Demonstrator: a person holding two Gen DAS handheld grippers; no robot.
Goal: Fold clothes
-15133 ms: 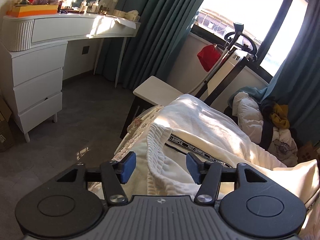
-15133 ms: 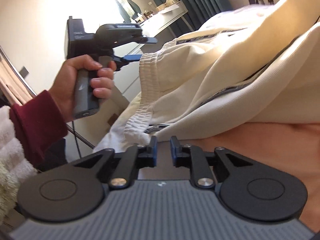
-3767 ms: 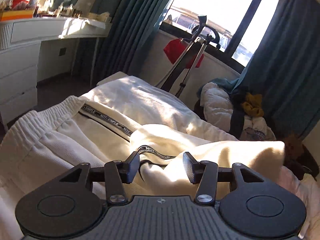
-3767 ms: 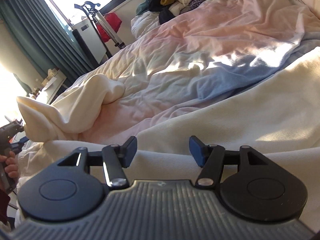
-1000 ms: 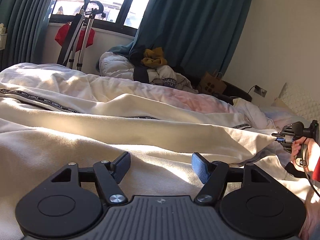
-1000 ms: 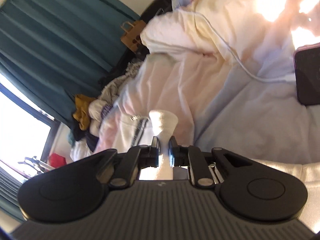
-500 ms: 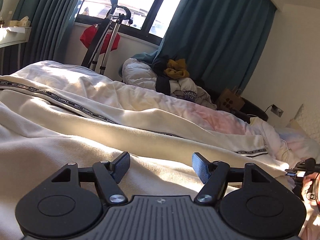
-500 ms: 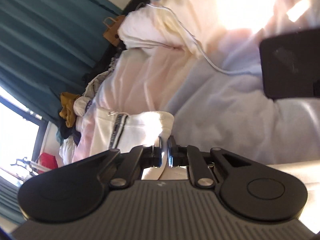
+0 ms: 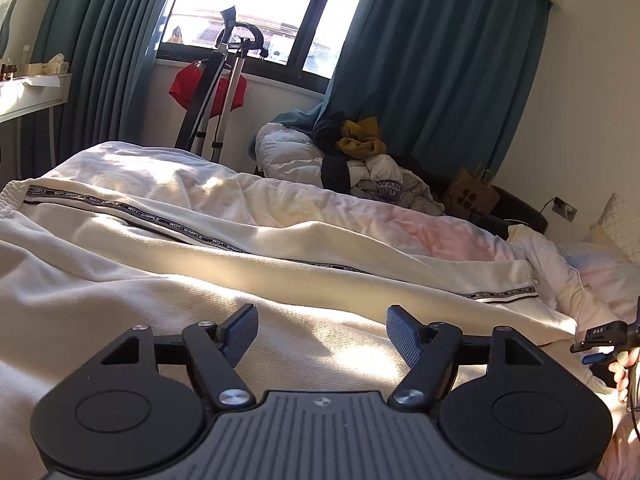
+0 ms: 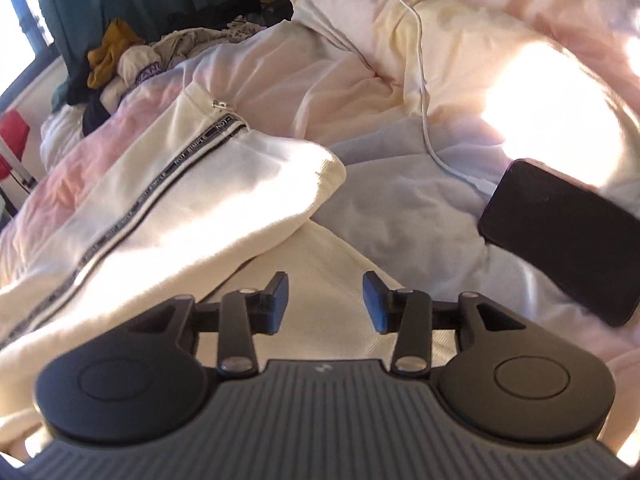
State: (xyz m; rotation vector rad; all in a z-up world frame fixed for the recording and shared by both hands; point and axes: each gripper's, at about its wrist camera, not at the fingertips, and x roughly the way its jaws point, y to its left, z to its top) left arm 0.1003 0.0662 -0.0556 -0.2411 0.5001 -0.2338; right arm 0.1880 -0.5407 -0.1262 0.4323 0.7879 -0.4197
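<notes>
Lying stretched across a pastel pink-and-blue duvet-covered bed (image 9: 432, 236), one pair of cream ribbed track trousers with a black-and-white lettered side stripe (image 9: 280, 252), both legs side by side, elastic waistband at far left of the left wrist view, cuffs toward the right. Two handheld black grippers with blue-padded fingers in play. Hovering low over the near trouser leg, left gripper (image 9: 322, 332), jaws spread wide, holding nothing, cloth beneath but not pinched. Poised above the near leg's cuff end, right gripper (image 10: 324, 300), jaws parted to a moderate gap, also gripping nothing; level, pointing across the bed. Glimpsed at the right edge of the left wrist view, the same right gripper in a bare hand (image 9: 624, 376), just past the cuffs. Far leg's cuff (image 10: 304, 176) ending in a rounded fold with a small zip at the stripe, overlapping the near leg. Beside the cuffs, one black flat rectangular phone (image 10: 560, 240) on the duvet, one thin white cable (image 10: 422, 80) running to it. Open duvet beyond the cuffs, between trousers and phone. Beyond the bed's far edge, one heap of mixed clothes topped by a mustard garment (image 9: 360, 140), one brown paper bag (image 9: 472, 196), teal curtains (image 9: 432, 64), one garment steamer stand with a red item (image 9: 212, 88).
</notes>
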